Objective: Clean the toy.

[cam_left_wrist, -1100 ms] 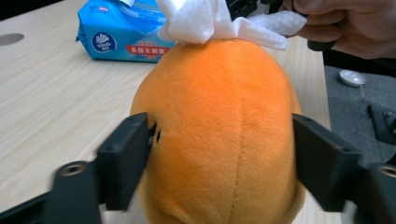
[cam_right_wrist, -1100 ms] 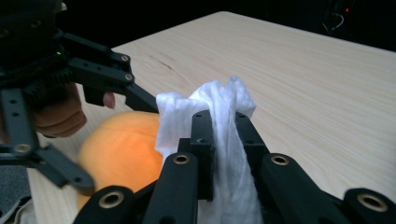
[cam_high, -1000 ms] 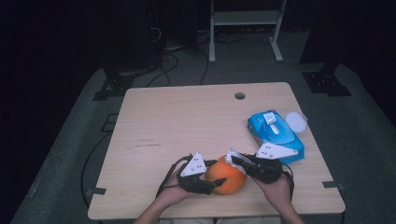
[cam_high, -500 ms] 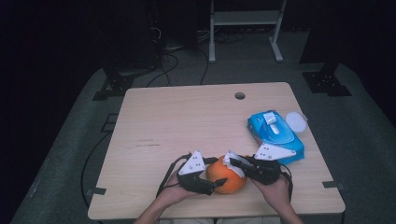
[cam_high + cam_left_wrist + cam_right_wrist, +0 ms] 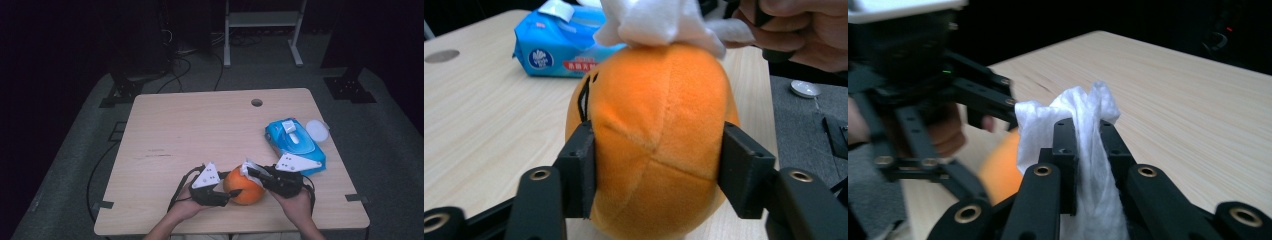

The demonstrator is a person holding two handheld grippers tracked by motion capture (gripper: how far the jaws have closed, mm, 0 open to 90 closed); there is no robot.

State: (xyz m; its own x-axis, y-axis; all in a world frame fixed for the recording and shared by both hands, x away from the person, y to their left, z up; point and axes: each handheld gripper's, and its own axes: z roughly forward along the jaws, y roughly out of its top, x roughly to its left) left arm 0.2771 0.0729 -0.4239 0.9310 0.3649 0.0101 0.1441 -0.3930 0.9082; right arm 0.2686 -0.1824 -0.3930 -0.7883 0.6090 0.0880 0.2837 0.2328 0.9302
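Near the table's [image 5: 165, 125] front edge, the left gripper [image 5: 659, 175], jaws just closing, clamps an orange plush ball [image 5: 659, 135]. The right gripper [image 5: 1088, 155] pinches a white wipe [image 5: 1083, 125] against the ball's top. Bare wood lies open behind; a blue wipes pack [image 5: 295, 142] crowds the right. The ball's underside is hidden.

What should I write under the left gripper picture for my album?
Left gripper squeezing an orange plush toy while a white wipe rests on its top.
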